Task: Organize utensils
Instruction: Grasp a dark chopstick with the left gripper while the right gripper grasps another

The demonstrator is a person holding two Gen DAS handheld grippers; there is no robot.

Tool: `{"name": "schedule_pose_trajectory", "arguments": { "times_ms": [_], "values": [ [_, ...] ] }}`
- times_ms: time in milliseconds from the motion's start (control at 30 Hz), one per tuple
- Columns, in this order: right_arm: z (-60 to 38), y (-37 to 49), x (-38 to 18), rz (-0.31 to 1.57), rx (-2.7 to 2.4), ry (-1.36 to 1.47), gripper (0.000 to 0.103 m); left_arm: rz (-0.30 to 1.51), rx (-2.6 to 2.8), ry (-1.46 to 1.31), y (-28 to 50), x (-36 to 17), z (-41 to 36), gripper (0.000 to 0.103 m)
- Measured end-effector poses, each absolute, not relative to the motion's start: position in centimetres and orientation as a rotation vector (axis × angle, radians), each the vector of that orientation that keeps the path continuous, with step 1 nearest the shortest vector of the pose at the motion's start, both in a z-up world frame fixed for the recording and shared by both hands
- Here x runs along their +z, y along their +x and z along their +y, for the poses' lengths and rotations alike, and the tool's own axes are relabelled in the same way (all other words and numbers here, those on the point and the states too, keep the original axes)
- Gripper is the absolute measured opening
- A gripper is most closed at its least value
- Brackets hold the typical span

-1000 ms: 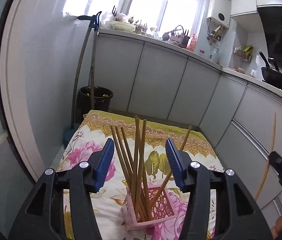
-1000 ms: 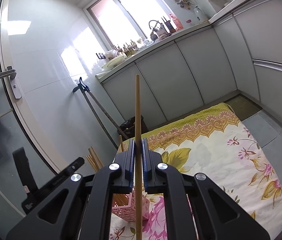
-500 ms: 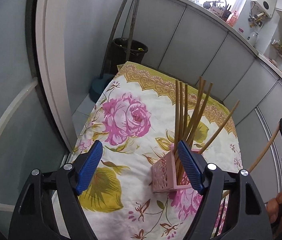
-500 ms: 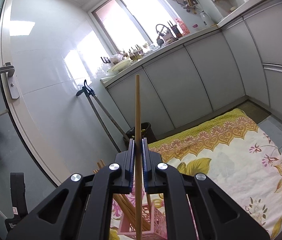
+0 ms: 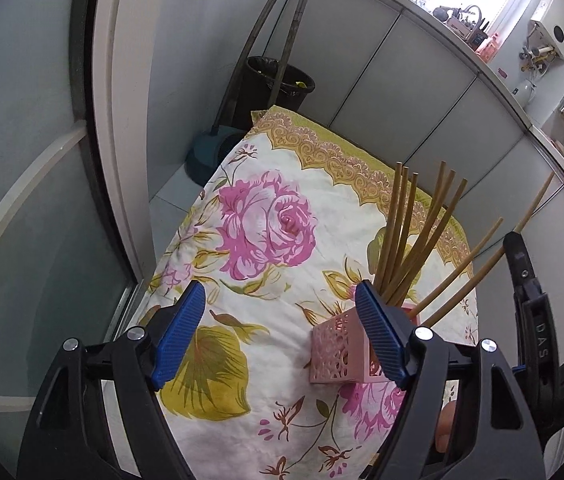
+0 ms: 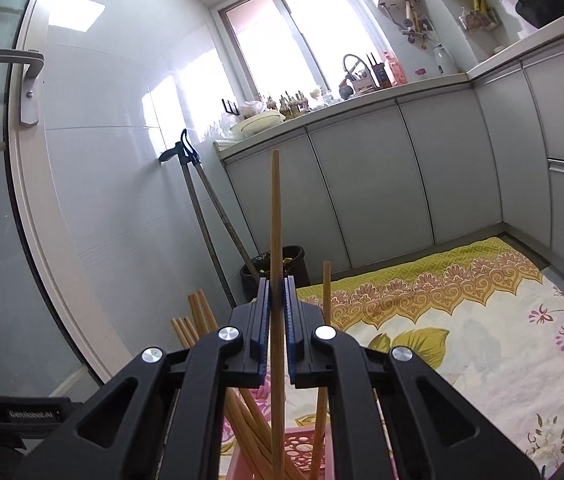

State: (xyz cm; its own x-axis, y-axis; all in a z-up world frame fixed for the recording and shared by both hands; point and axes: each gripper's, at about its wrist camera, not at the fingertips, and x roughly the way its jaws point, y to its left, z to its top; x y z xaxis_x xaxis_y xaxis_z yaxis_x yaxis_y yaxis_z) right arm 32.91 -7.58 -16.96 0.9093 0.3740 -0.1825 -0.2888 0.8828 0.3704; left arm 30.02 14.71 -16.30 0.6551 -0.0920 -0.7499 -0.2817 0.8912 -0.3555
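Note:
A pink lattice holder (image 5: 338,354) stands on the floral cloth (image 5: 257,224) with several wooden chopsticks (image 5: 406,236) upright in it. My left gripper (image 5: 277,332) is open and empty, its right finger in front of the holder. My right gripper (image 6: 276,312) is shut on one chopstick (image 6: 275,216), held upright with its lower end over the holder (image 6: 302,448). That gripper also shows at the right edge of the left wrist view (image 5: 530,292), where the held chopstick (image 5: 486,268) slants down to the holder's rim.
The cloth lies on the kitchen floor between grey cabinets (image 6: 382,184) and a glass door (image 5: 41,160). A black bin (image 5: 277,88) and mop handles (image 6: 205,208) stand at the far corner.
My left gripper has drawn back and swung left, so the holder now sits by its right finger. My right gripper has brought the chopstick down and closer over the holder.

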Motion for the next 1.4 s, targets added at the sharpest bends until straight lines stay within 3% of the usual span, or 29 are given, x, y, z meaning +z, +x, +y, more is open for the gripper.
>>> {"name": "schedule_pose_trajectory", "arguments": {
  "times_ms": [367,433,467,567,700,1100,1400],
  "values": [
    [-6.3,32.4,-18.9,0.365,0.382,0.233,0.01,0.852,0.09,-0.46,30.0,-16.1,13.9,0.074],
    [-7.2,32.3,-18.1,0.41,0.411,0.243,0.034,0.846,0.081,-0.45,29.9,-15.8,13.6,0.074],
    [-7.8,32.1,-17.6,0.416,0.41,0.248,0.039,0.841,0.077,-0.445,29.8,-15.7,13.5,0.074],
    [-11.4,31.1,-15.4,0.428,0.369,0.294,0.043,0.83,0.064,-0.436,29.5,-15.2,13.0,0.074],
    [-18.0,29.0,-13.5,0.455,0.254,0.38,0.057,0.808,0.02,-0.398,28.9,-14.2,11.4,0.074],
    [-29.4,26.9,-17.8,0.872,0.028,0.485,0.059,0.756,-0.197,-0.1,26.0,-12.3,-0.4,0.072],
    [-32.5,26.6,-21.8,1.06,0.009,0.51,0.059,0.938,-0.367,0.118,27.0,-19.0,-10.6,0.07]
  ]
}}
